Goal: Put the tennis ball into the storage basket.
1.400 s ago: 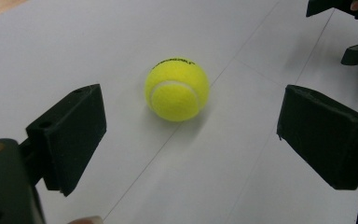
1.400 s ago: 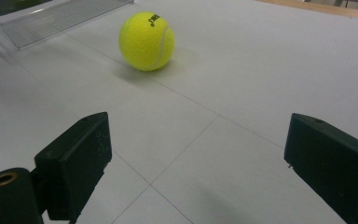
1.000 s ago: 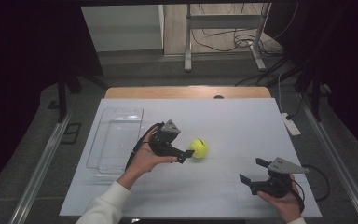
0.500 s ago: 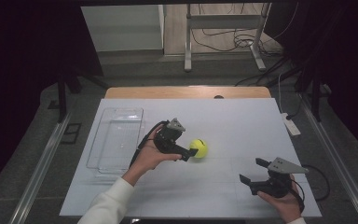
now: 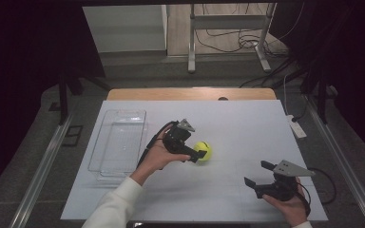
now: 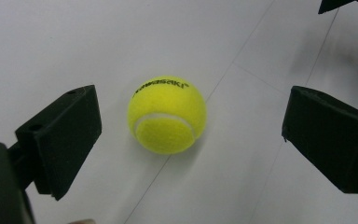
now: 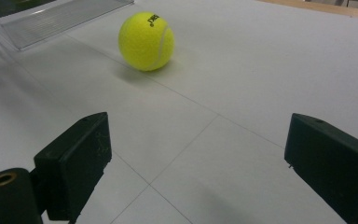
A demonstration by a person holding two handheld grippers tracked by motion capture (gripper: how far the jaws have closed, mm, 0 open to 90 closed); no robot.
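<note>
Now | tennis ball (image 6: 167,115) mid-table | left claw (image 6: 191,140) wide, untouching

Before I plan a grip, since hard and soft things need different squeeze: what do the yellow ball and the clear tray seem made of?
The yellow tennis ball looks felt-covered: fuzzy matt nap, a curved white seam and black lettering; probably rubber beneath, though that is hidden. The clear rectangular tray looks like hard transparent plastic: see-through walls with glossy edges.

The yellow felt tennis ball (image 5: 202,150) is sitting on the white table top (image 5: 237,128), just right of my left gripper (image 5: 197,156). The clear plastic tray (image 5: 119,142) is lying further left, and my right gripper (image 5: 258,175) is hanging out well apart, near the front right corner.
</note>
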